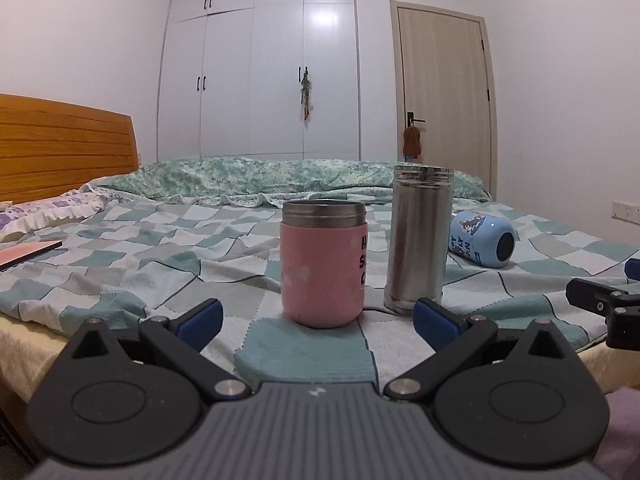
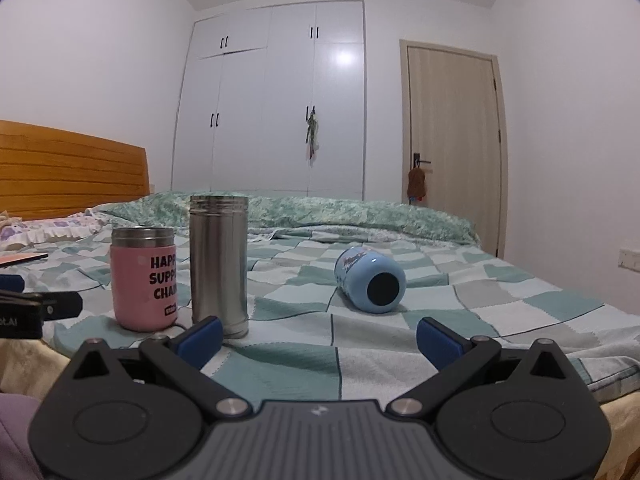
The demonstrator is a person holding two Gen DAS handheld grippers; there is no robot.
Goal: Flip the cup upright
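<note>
A light blue cup lies on its side on the checked bedspread, its dark round end towards me; it also shows in the left wrist view at the right. A pink cup stands upright, also in the right wrist view. A tall steel cup stands upright beside it, also in the right wrist view. My left gripper is open and empty, just short of the pink cup. My right gripper is open and empty, short of the blue cup.
The bed has a wooden headboard at the left, a pillow and a pink book. A rumpled green quilt lies along the far side. A wardrobe and a door stand behind.
</note>
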